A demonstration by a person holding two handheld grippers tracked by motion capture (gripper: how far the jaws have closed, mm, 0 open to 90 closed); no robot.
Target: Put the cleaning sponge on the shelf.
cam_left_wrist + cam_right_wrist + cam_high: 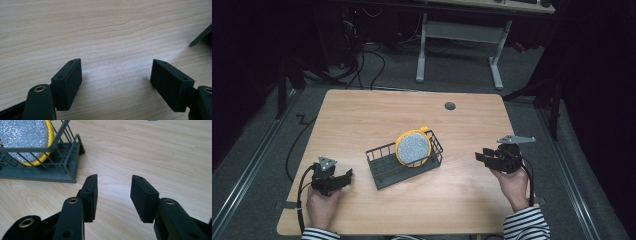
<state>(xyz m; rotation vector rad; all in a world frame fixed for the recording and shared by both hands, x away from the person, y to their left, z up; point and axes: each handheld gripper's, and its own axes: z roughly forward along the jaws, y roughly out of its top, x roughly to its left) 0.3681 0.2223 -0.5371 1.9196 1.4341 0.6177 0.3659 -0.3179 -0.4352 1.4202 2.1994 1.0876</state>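
Overhead, wire rack (388, 167) at mid surface (362, 120), round yellow-rimmed scrubber (413, 148) leaning inside its right end. Left tongs (346, 176) and right tongs (480, 156) well apart from rack, either side. Left gripper view: tongs (116, 75) released, bare wood between. Right gripper view: tongs (113, 195) released, nothing held; rack (40, 173) with scrubber (23, 135) upper left.

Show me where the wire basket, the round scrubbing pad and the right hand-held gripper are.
wire basket (384, 172), high view, on its bare dark floor.
round scrubbing pad (413, 146), high view, on its silver face.
right hand-held gripper (480, 157), high view, between its open jaw tips.
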